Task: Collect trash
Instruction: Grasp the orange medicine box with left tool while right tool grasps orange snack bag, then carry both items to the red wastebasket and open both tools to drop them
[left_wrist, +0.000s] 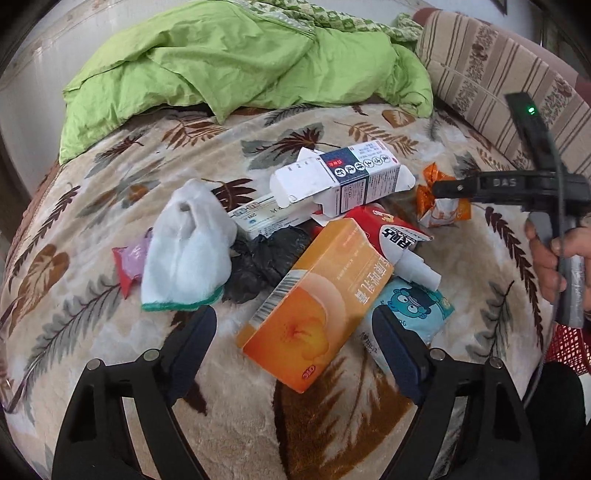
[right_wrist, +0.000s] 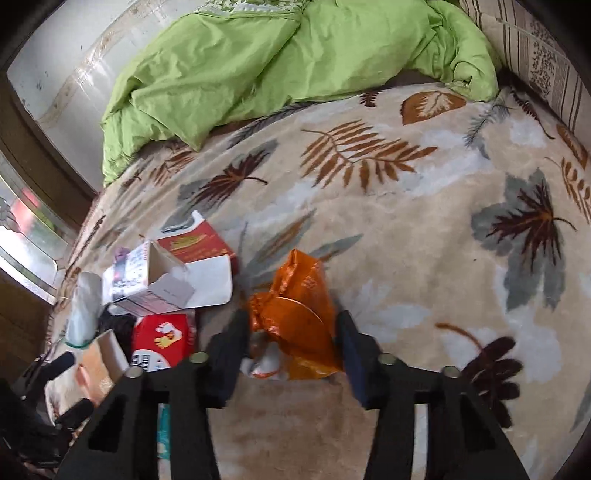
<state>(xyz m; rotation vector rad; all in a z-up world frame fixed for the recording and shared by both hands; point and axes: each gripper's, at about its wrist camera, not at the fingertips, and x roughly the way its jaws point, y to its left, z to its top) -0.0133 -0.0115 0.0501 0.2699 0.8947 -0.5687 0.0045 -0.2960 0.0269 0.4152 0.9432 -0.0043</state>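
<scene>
A pile of trash lies on a leaf-patterned blanket (left_wrist: 110, 206). My left gripper (left_wrist: 295, 334) is open, its fingers either side of the near end of an orange carton (left_wrist: 314, 306). Around it lie a white cloth (left_wrist: 188, 251), a black bag (left_wrist: 266, 258), a white medicine box (left_wrist: 347, 181), a red box (left_wrist: 388, 230), a blue cartoon packet (left_wrist: 410, 306) and a pink-red wrapper (left_wrist: 129, 258). My right gripper (right_wrist: 291, 347) is open, its fingers flanking an orange wrapper (right_wrist: 295, 317). That wrapper also shows in the left wrist view (left_wrist: 439, 203).
A crumpled green quilt (left_wrist: 236, 59) lies at the back of the bed. A striped cushion (left_wrist: 491, 81) stands at the back right. In the right wrist view the white box (right_wrist: 147, 280) and a red box (right_wrist: 162, 339) lie left of the gripper, with open blanket (right_wrist: 424, 229) to the right.
</scene>
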